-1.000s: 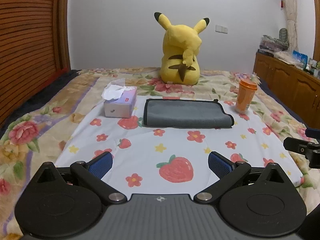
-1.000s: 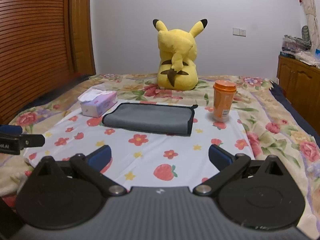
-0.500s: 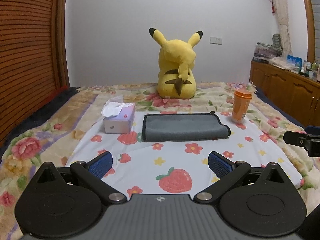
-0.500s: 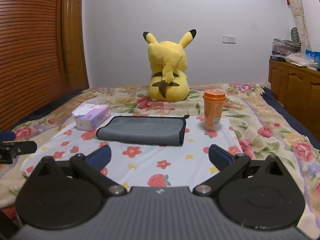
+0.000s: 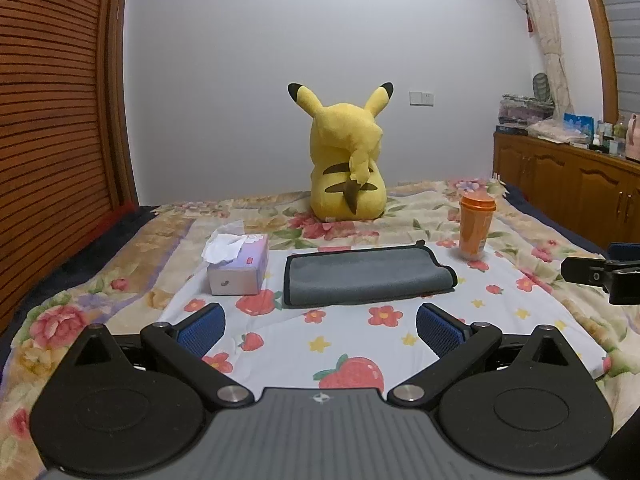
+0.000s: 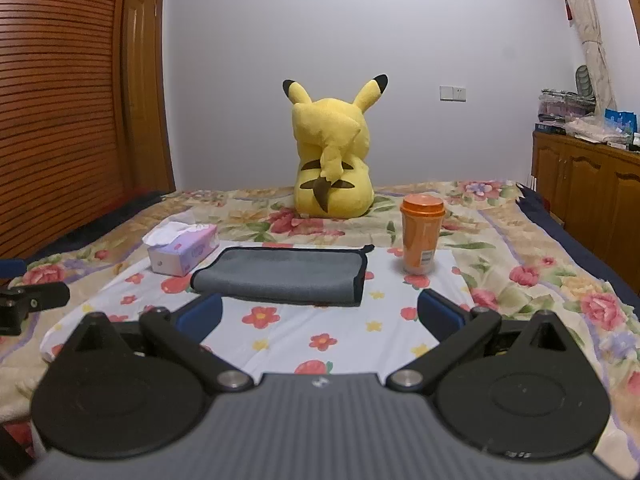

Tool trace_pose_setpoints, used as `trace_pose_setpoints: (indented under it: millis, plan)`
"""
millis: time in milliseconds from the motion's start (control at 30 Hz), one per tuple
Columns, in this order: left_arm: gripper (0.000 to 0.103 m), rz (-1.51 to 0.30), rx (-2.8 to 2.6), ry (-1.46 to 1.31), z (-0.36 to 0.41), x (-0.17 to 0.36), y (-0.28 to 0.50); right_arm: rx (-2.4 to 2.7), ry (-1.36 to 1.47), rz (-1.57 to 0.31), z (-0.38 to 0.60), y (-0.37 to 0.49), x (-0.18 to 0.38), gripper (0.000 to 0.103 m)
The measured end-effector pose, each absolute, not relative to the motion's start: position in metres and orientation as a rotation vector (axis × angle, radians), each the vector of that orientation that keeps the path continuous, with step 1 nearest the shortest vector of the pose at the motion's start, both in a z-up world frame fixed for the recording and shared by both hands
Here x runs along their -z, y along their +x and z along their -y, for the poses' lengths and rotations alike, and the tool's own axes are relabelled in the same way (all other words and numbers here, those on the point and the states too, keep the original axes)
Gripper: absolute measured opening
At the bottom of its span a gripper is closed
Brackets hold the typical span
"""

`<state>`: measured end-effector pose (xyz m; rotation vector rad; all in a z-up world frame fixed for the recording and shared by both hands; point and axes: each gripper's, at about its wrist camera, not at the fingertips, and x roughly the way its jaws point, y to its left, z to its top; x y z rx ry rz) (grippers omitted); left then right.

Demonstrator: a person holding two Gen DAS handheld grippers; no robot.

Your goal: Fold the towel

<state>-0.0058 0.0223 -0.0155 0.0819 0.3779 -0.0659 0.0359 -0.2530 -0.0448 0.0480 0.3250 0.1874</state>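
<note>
Towel (image 5: 366,278): grey, dark-edged, lying folded flat on strawberry sheet (image 5: 360,344) atop bed, between tissue box (image 5: 238,264) and orange cup (image 5: 476,226). Likely soft, light, limp; pinch near corners. Left claw (image 5: 320,326), right claw (image 6: 320,314): both spread wide, empty, well short of towel.

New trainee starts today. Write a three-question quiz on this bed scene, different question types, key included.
1. True or false: the left gripper is shut on the grey towel.
2. Which object stands to the right of the towel? A) tissue box B) orange cup C) yellow plush
3. Fill in: the towel lies on the ____-printed white cloth.

Key:
1. False: both it and the right gripper are open and short of the towel.
2. B: the orange cup; the tissue box is on the left, the yellow plush behind.
3. strawberry
</note>
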Motion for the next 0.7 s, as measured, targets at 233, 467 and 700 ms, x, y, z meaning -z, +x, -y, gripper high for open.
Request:
trace_pose_setpoints:
  millis: [233, 467, 700]
  plan:
    - [0.103, -0.34, 0.068, 0.102, -0.019, 0.013, -0.01, -0.183, 0.043, -0.304, 0.255, 0.032, 0.044, 0.103]
    - [0.103, -0.305, 0.086, 0.14, -0.013, 0.011, -0.017, -0.175, 0.038, -0.272, 0.257, 0.027, 0.041, 0.103]
    - [0.103, -0.296, 0.081, 0.138, -0.014, 0.011, -0.018, -0.159, 0.049, -0.247, 0.262, 0.025, 0.04, 0.103]
